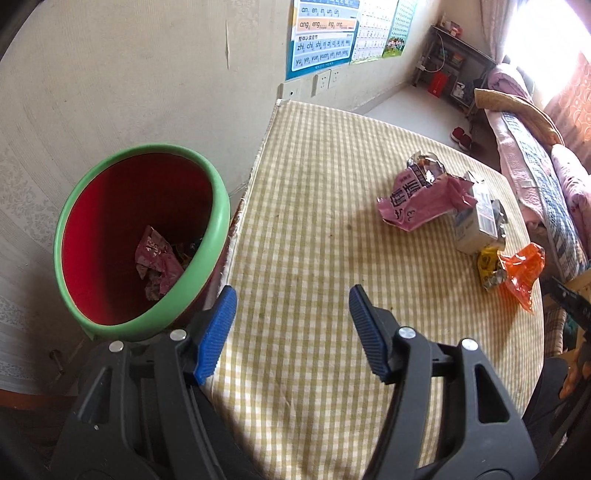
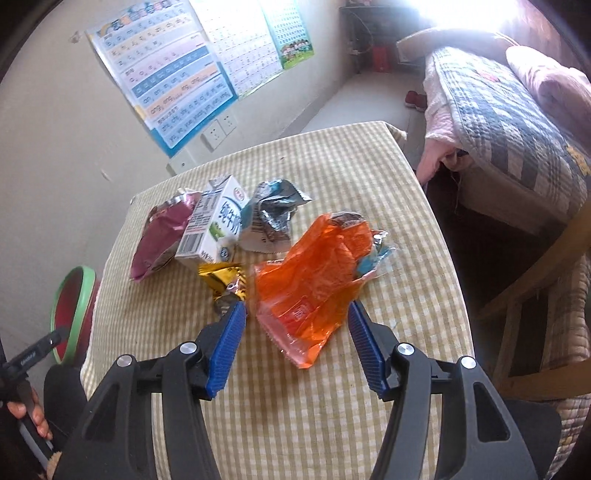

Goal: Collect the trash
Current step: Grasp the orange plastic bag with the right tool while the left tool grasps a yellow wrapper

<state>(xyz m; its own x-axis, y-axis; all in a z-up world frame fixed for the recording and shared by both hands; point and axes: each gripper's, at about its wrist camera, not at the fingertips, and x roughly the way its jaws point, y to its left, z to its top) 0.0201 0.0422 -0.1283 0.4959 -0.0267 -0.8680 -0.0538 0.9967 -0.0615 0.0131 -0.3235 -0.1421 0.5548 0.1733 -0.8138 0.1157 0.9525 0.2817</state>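
On the checked tablecloth [image 2: 295, 406] lies a heap of trash: an orange wrapper [image 2: 310, 284], a gold wrapper [image 2: 223, 278], a white milk carton [image 2: 214, 225], a pink bag [image 2: 160, 232] and a silver crumpled bag [image 2: 271, 214]. My right gripper [image 2: 295, 314] stands open with the orange wrapper's near end between its blue pads, which do not press on it. My left gripper [image 1: 291, 299] is open and empty over the table's left edge, beside the red bin with a green rim [image 1: 140, 236]. The bin holds pink wrappers [image 1: 159, 262]. The left wrist view also shows the pink bag [image 1: 424, 199], carton [image 1: 476, 221] and orange wrapper [image 1: 521, 269].
A wall with posters [image 1: 325, 33] and sockets runs behind the table. A bed with quilts [image 2: 509, 122] stands at the right, a wooden chair [image 2: 535, 295] near the table's right side. A person's hand [image 2: 33, 410] shows at the lower left of the right wrist view.
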